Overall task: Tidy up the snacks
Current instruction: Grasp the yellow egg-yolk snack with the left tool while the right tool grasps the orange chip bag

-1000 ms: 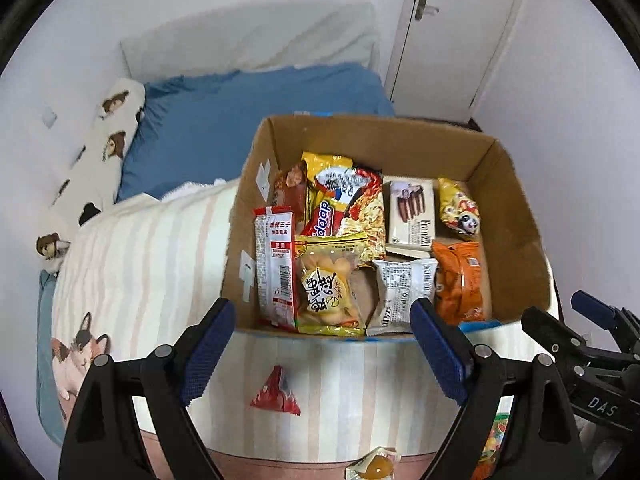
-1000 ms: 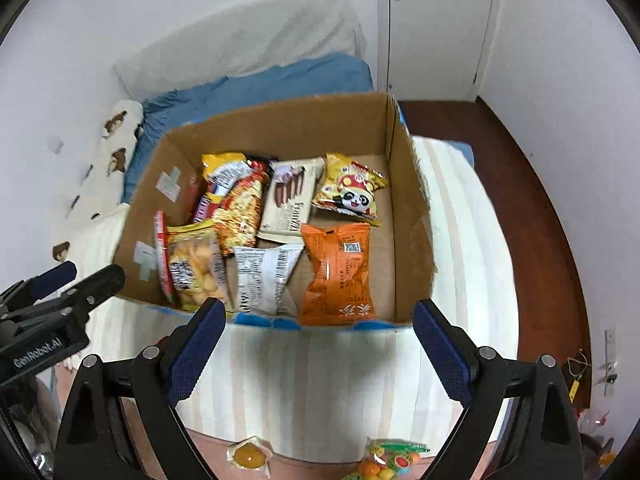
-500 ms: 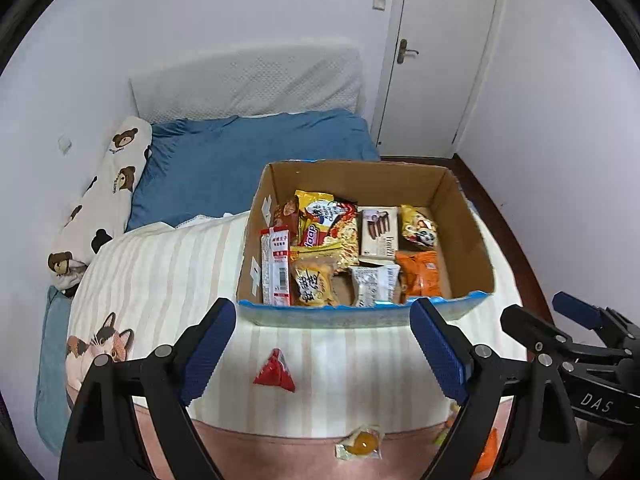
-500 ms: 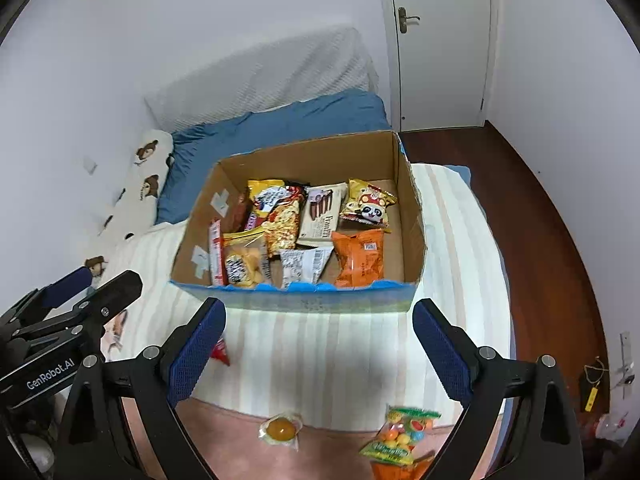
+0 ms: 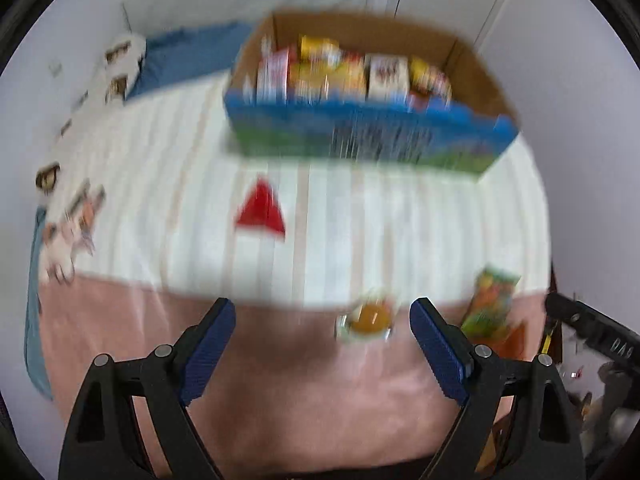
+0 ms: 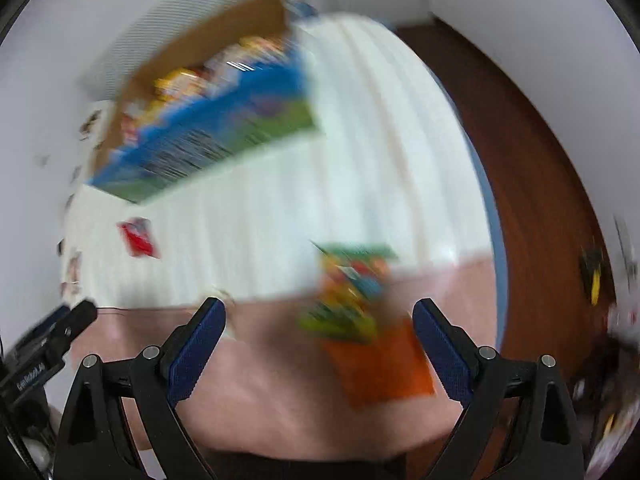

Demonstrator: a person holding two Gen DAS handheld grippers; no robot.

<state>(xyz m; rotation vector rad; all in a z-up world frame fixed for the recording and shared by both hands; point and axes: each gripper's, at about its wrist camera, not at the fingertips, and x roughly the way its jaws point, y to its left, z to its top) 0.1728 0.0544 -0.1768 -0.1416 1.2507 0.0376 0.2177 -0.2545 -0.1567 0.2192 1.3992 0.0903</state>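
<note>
Snack box [image 5: 360,136] up top, blurry, red pack [image 5: 261,212] mid-frame below it. Left gripper [image 5: 322,344] spread wide, holding nothing. Right gripper [image 6: 318,340] wide too, candy bag [image 6: 348,288] between its fingers, untouched.

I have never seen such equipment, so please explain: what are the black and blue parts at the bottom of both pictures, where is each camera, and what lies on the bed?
A person holds two handheld grippers, each with a wide-angle camera looking forward along its fingers. One picture comes from the left gripper, the other from the right gripper. The blue parts are finger pads. Both grippers are open and hold nothing. The blur comes from motion.

On the bed stands a cardboard box with snacks inside. Outside it lie a red triangular packet, a small clear packet with something orange, a colourful candy bag and an orange packet.
</note>
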